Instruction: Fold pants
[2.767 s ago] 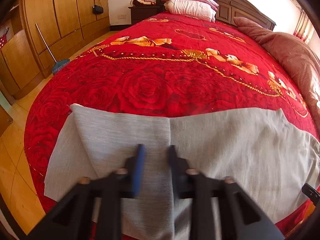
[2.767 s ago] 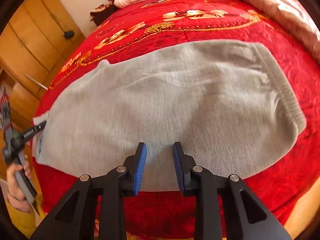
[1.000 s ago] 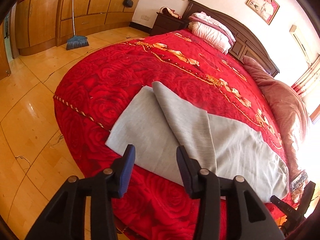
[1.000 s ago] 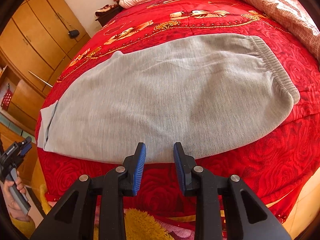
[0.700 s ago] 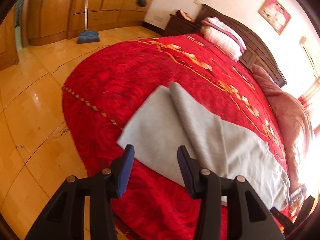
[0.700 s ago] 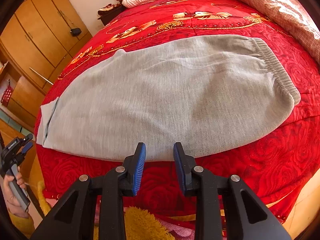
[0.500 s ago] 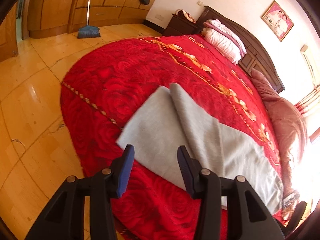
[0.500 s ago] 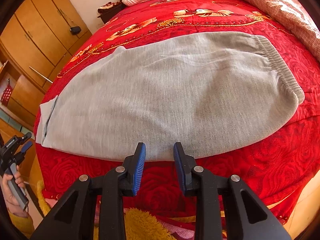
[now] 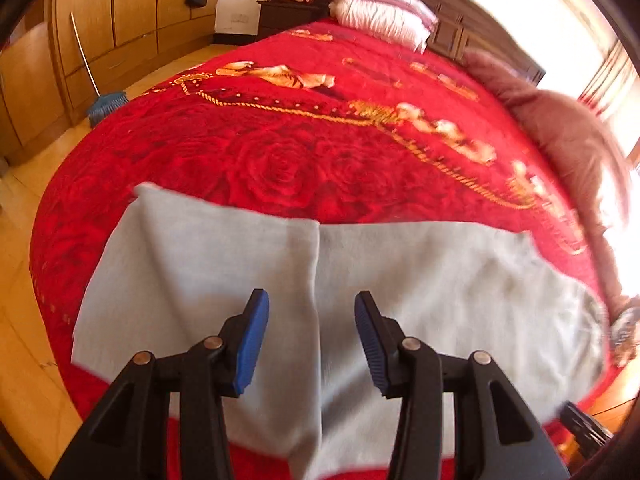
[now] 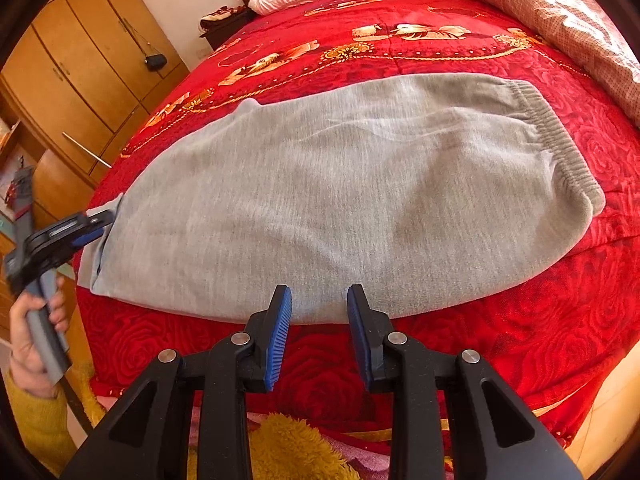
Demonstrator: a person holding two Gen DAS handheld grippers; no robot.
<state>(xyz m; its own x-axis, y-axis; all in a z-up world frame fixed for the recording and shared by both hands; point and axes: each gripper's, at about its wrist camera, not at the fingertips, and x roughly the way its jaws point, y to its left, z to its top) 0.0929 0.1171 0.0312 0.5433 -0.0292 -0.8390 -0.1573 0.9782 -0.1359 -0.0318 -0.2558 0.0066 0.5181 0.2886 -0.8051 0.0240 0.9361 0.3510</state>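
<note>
Grey pants (image 9: 440, 288) lie flat across the near part of the bed, with one leg laid over the other. In the left wrist view the upper leg's straight edge (image 9: 318, 264) runs between the fingers of my left gripper (image 9: 312, 332). That gripper hovers open over the leg ends and holds nothing. In the right wrist view the pants (image 10: 340, 200) stretch from the leg ends at the left to the elastic waistband (image 10: 560, 148) at the right. My right gripper (image 10: 319, 320) stands open at the near edge of the pants, mid-length. The left gripper (image 10: 96, 227) shows at the leg ends, held by a hand (image 10: 28, 320).
A red rose blanket (image 9: 280, 152) covers the bed. Pillows (image 9: 380, 12) and a dark headboard are at the far end, and a pink quilt (image 10: 560, 12) lies along the right side. Wooden wardrobes (image 9: 132, 8), a broom (image 9: 106, 104) and wooden floor lie to the left. Yellow fluffy cloth (image 10: 288, 448) is below the right gripper.
My left gripper has swung in from beyond the bed's corner to above the leg ends, rolling as it came. The right gripper and the pants have stayed where they were.
</note>
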